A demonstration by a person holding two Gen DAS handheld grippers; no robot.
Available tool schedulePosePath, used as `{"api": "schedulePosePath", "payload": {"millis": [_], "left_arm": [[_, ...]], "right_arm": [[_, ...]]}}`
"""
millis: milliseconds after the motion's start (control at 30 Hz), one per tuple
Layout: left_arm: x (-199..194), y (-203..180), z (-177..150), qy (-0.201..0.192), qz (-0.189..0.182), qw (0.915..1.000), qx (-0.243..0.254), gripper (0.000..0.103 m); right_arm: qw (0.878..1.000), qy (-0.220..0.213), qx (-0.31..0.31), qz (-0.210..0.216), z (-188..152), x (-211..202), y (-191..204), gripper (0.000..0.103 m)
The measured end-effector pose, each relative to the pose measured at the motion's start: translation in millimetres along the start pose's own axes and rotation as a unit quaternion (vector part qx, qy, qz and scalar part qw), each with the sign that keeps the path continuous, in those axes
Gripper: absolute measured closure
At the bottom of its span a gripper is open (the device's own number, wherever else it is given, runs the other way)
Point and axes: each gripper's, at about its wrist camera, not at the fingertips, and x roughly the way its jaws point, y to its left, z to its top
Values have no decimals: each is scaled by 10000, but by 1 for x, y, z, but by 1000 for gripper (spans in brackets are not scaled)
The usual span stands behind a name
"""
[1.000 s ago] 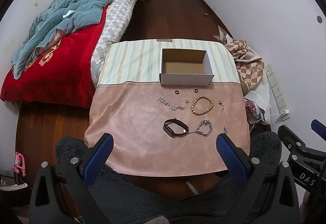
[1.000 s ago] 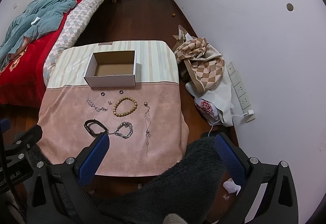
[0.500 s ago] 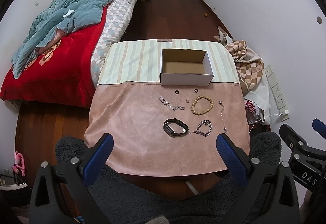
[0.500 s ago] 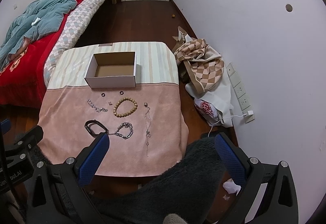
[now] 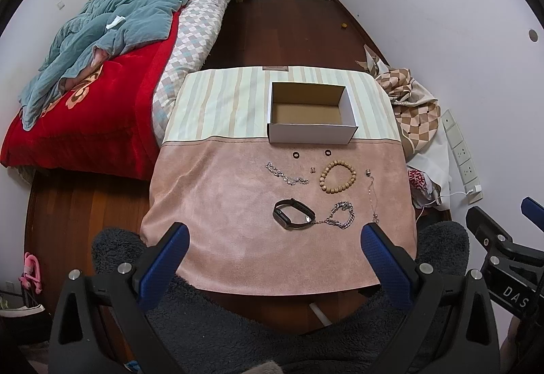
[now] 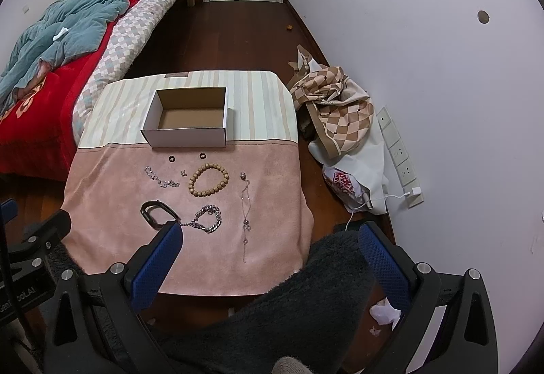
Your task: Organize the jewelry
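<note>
An open white cardboard box (image 5: 311,132) (image 6: 185,137) stands at the back of a small table covered in pink cloth (image 5: 217,204) (image 6: 112,176). In front of it lie two dark rings (image 5: 296,154), a wooden bead bracelet (image 5: 337,172) (image 6: 208,179), a thin silver bracelet (image 5: 285,174), a black watch band (image 5: 293,218) (image 6: 158,214), a heavy silver chain (image 5: 340,219) (image 6: 207,219) and a fine necklace (image 5: 372,197) (image 6: 245,204). My left gripper (image 5: 272,238) and right gripper (image 6: 270,238) are open and empty, held near the table's front edge.
A bed with red and blue bedding (image 5: 102,67) stands left of the table. A checked cloth and bags (image 6: 336,108) lie on the floor to the right, by wall sockets (image 6: 401,156). A dark fleece sleeve (image 5: 238,323) fills the foreground.
Both grippers have drifted very slightly; nothing on the table has moved.
</note>
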Motion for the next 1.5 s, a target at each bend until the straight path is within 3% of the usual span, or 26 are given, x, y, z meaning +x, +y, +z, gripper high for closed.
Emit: {"api": "schedulePosePath", "payload": {"millis": [1167,1367,1500], "left_arm": [[2,-2,3,-56,57,10000,-6,0],[43,11,24,-55,376,9989,-261,0],[99,21,29,322,551,9974,-340,0]], "right_arm": [[10000,-43,-22,2,4,2,2,0],[9996,90,193,159,18,43,-3,0],[9975,453,338,422,23,104,1,0]]}}
